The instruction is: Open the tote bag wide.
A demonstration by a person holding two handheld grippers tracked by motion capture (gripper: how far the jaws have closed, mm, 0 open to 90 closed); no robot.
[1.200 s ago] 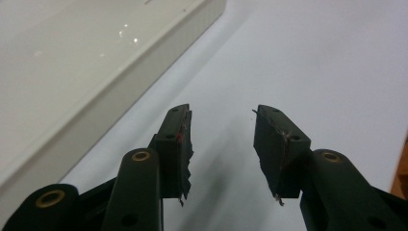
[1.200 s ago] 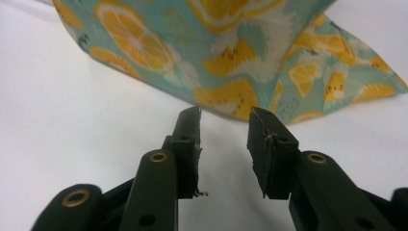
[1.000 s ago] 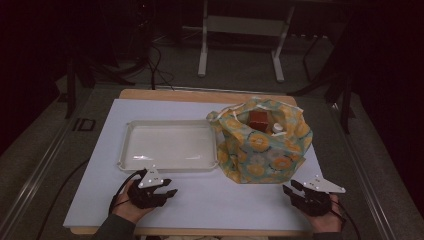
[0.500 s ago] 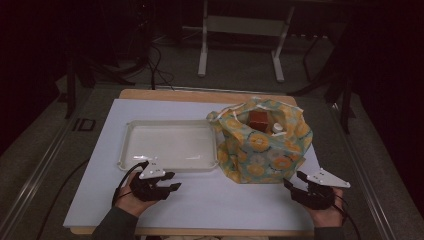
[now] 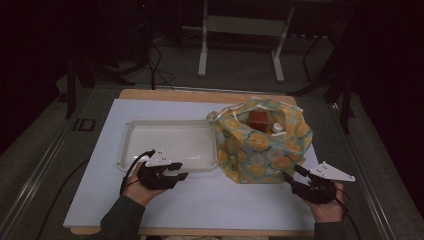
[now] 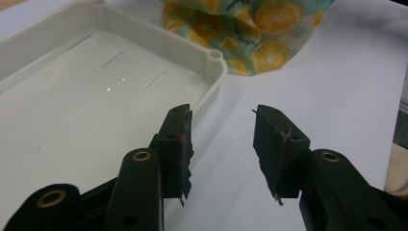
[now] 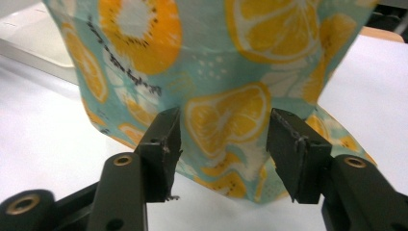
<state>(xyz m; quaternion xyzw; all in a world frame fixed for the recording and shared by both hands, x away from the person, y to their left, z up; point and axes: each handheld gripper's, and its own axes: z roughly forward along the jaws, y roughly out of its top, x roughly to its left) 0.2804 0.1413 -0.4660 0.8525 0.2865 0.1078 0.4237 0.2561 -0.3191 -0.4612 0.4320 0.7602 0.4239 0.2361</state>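
Note:
A cloth bag (image 5: 262, 145) printed with orange slices stands open on the white table, a brown box (image 5: 258, 120) and a white cap (image 5: 276, 128) showing in its mouth. My left gripper (image 5: 177, 172) hovers by the near edge of the white tray (image 5: 170, 140), open and empty. In the left gripper view its tips (image 6: 221, 139) sit beside the tray's corner (image 6: 214, 57). My right gripper (image 5: 292, 179) is at the bag's near right corner. Its jaws (image 7: 221, 144) have just opened wide, then eased back slightly; the bag (image 7: 216, 57) is right ahead and neither pad presses on it.
The empty tray lies left of the bag on the white table top (image 5: 225, 200). A wooden strip (image 5: 200, 95) edges the table's far side. Beyond it, on the dark floor, stand a metal frame (image 5: 240, 30) and cables.
Both hands have lifted a little. The left gripper has moved toward the tray's near edge. The bag and the tray have stayed put.

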